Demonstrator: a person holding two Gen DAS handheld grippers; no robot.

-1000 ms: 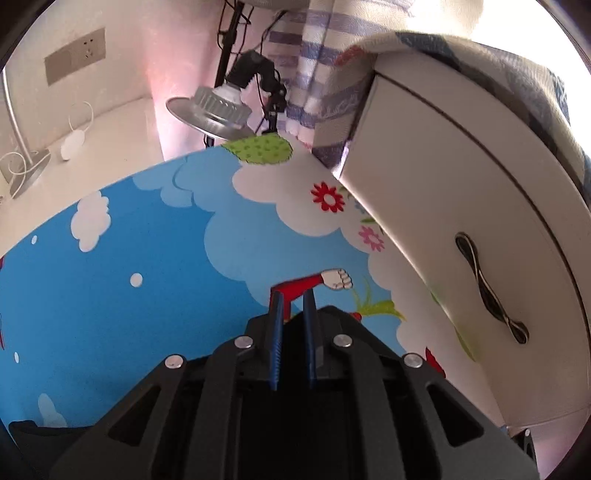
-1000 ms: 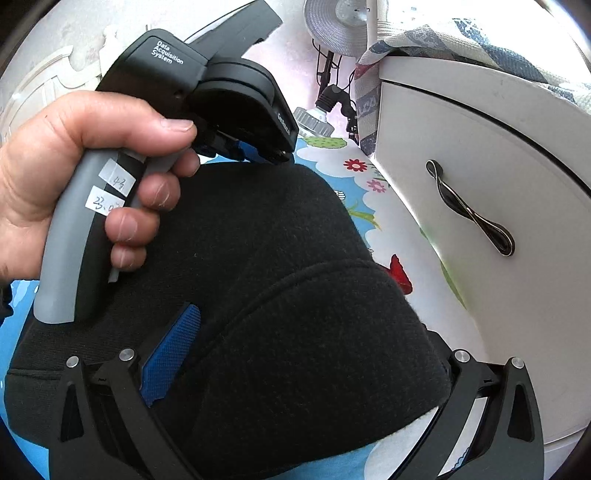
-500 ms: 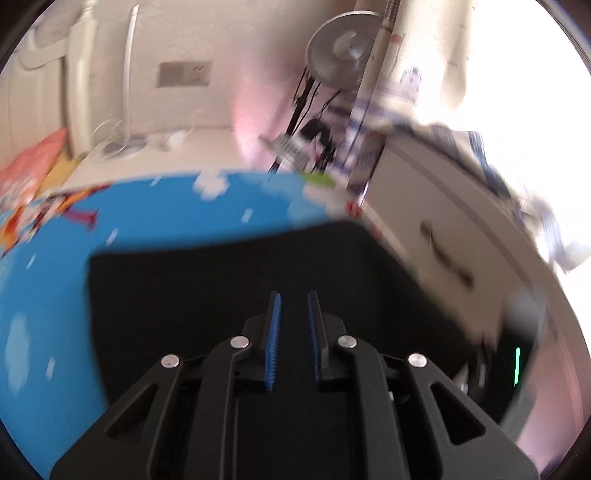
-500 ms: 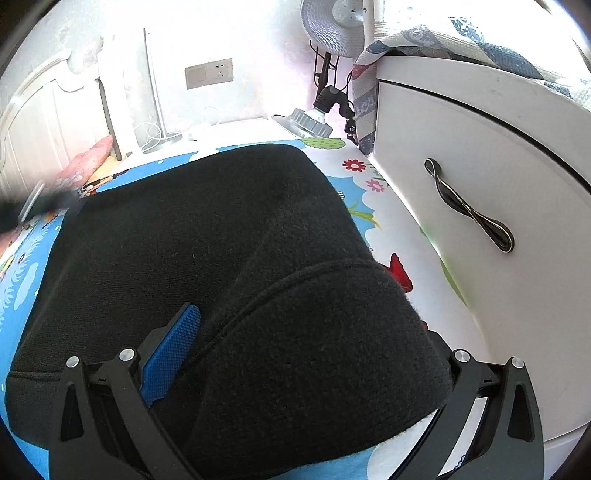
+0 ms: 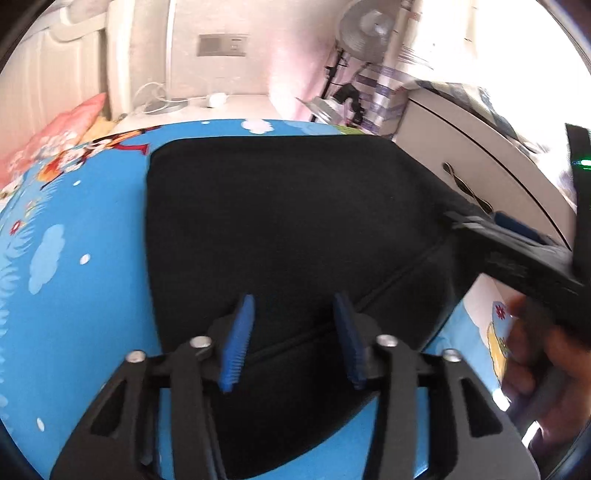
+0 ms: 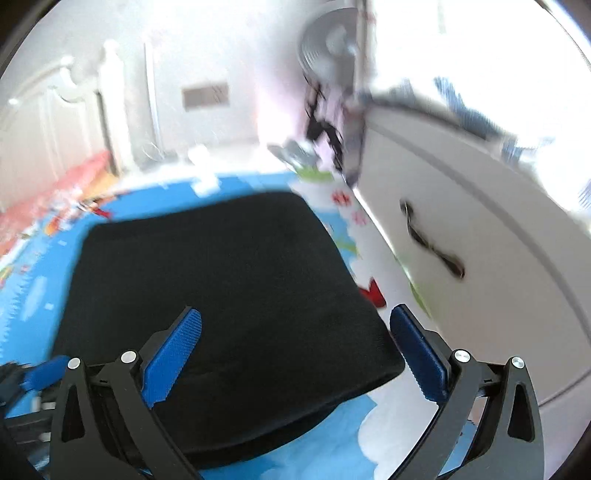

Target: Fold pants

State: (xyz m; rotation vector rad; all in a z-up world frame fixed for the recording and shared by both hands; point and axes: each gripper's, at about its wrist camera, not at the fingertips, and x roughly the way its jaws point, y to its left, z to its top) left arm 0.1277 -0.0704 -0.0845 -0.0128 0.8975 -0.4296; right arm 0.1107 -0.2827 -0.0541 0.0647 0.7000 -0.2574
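Note:
The black pants lie folded into a thick rectangle on the blue cartoon sheet; they also show in the right wrist view. My left gripper is open and empty, held above the near edge of the fold. My right gripper is open wide and empty, raised over the near right corner of the pants. In the left wrist view the right gripper shows at the right edge with the hand holding it.
A white cabinet with a dark drawer handle stands close on the right, a striped cloth draped over it. A fan and lamp stand at the far corner. A pink pillow lies far left.
My left gripper swung back over the pants and opened from shut. My right gripper lifted away from the pants and now frames their corner from above, jaws still open.

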